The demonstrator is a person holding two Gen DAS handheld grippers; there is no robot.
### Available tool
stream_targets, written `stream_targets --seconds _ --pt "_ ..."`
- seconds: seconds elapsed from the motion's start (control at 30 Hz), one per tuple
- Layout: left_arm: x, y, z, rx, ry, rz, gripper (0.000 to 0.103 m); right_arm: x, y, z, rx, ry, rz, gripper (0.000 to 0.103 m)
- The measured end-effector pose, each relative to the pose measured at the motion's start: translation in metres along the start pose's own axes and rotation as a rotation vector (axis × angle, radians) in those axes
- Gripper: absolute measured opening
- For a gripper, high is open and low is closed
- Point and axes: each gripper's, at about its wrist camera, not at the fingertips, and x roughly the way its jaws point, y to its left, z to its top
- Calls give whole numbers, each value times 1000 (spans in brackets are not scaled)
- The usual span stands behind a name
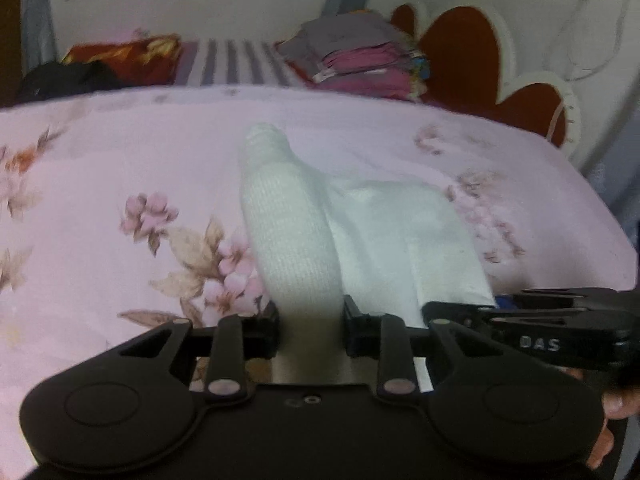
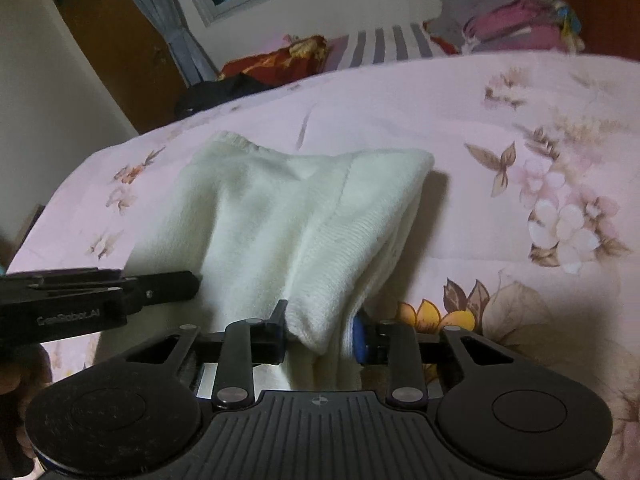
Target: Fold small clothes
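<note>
The right hand-held gripper [image 2: 324,338] is clamped on the near end of a white sock [image 2: 288,220], which stretches away over a pink flowered bedsheet [image 2: 500,120]. The left hand-held gripper [image 2: 176,286] reaches in from the left, its tip touching the sock's edge. Folded clothes [image 2: 516,20] are stacked far behind.

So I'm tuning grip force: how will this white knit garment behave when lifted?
The white knit garment will probably be floppy: it sags in soft folds between the left gripper and the right gripper. Likely light. Its ribbed texture suggests it won't slip easily.
</note>
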Motion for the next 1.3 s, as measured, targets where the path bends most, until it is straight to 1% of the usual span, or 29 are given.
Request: stream_targets --seconds 0.13,0.23,0.33,0.4,0.53,0.73,0.9,1.03,1.13,1.2,1.23,1.27,1.3 --pt "-17 7 -2 27 -28 -34 28 -16 12 -2 11 -36 -17 30" --pt "-33 20 -6 42 -41 -54 28 -26 34 -5 5 -58 -41 30" --pt "-51 41 -11 65 -56 -54 27 -29 69 -8 -21 -69 -59 30" --pt "-64 61 -15 61 -64 -49 27 -27 95 -10 -43 -72 -61 30" --pt "-91 104 -23 40 -73 -26 27 -13 146 -14 -75 -71 -39 30" --pt "-128 168 -34 14 -74 23 27 22 224 -17 -124 -57 12 30" --pt "-145 210 -37 -8 -68 45 27 49 273 -19 -155 -44 47 30" --pt "-139 230 -40 -35 -55 12 27 66 288 -23 -161 -30 41 30" --pt "-123 234 -43 -51 -34 -12 28 80 282 -23 -139 -16 12 30" --pt "-107 239 -50 -52 16 -3 35 94 272 -25 -128 3 -18 30" --pt "-98 243 -55 -62 36 13 48 100 265 -31 -126 18 -45 31" --pt "-96 250 -63 -106 20 7 57 112 253 -37 -101 55 -71 43" --pt "-96 258 -66 -150 12 -17 57 118 238 -42 -39 55 -59 54"
